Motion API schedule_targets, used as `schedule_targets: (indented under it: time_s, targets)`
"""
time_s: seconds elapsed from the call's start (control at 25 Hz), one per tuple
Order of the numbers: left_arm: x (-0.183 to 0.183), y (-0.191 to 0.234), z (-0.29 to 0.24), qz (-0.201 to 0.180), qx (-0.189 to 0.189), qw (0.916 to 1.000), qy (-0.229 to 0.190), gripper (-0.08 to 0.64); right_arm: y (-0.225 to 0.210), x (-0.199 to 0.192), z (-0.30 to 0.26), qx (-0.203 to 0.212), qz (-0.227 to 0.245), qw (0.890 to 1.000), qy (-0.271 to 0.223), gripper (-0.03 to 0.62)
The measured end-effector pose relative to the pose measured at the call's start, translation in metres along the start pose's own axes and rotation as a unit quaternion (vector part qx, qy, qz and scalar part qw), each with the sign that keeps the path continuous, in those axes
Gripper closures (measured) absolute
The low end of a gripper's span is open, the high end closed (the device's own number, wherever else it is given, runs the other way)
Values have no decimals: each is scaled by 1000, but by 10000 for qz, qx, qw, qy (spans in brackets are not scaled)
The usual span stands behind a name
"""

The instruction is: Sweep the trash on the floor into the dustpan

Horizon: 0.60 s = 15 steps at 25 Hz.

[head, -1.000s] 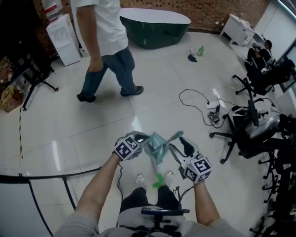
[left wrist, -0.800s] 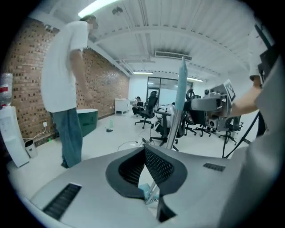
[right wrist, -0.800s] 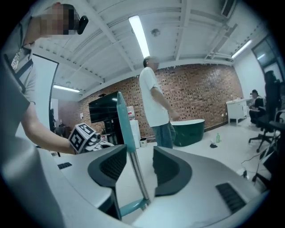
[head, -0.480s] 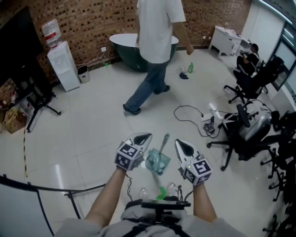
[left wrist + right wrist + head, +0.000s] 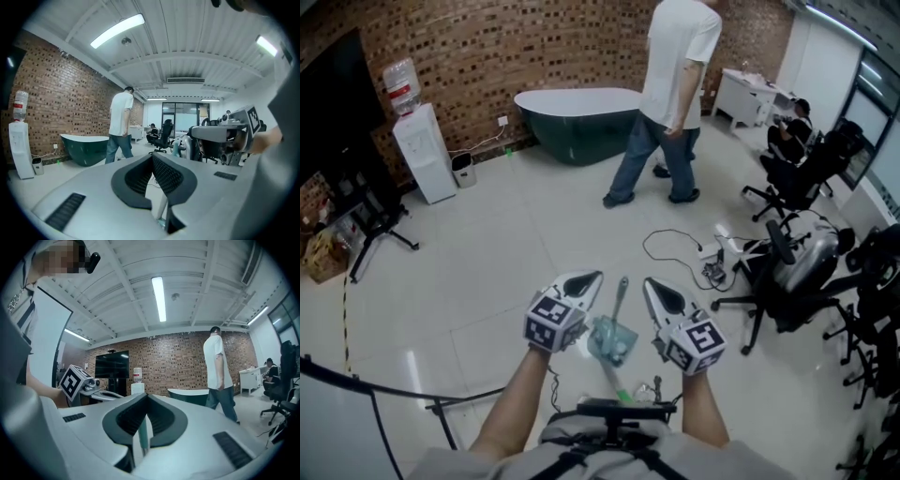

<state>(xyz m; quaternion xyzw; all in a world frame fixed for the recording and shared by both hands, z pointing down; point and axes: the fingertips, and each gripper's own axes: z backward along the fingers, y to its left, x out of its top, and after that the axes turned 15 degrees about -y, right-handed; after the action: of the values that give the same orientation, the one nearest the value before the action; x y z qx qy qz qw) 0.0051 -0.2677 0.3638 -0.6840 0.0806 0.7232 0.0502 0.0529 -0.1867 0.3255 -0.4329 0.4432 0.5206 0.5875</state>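
Observation:
My left gripper (image 5: 589, 277) and right gripper (image 5: 652, 284) are held side by side at waist height, pointing forward. Between them hangs a teal dustpan (image 5: 609, 339), its pale handle (image 5: 621, 295) rising in front of it. A thin stick with a green end (image 5: 620, 394) slants down below it. In the left gripper view the left gripper (image 5: 152, 157) is shut with a whitish broom stick (image 5: 161, 211) pinched low between its pads. In the right gripper view the right gripper (image 5: 146, 397) is shut on the pale teal dustpan handle (image 5: 144, 437). No trash shows on the floor.
A person in a white shirt and jeans (image 5: 675, 94) stands near a dark green tub (image 5: 577, 117) by the brick wall. A water dispenser (image 5: 417, 141) stands at the left. Cables and a power strip (image 5: 703, 255) lie on the tiles. Office chairs (image 5: 787, 267) crowd the right.
Both grippers have risen with the dustpan and stick between them. The right gripper's jaws, spread a second ago, are now shut on the handle. The person walked from left to right.

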Motion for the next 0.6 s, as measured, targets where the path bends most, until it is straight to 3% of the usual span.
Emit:
schedule_targets:
  time_s: [0.6]
  targets:
    - [-2, -9, 4, 6, -69, 10000, 68, 555, 0, 6, -2, -57, -46, 10000, -20, 591]
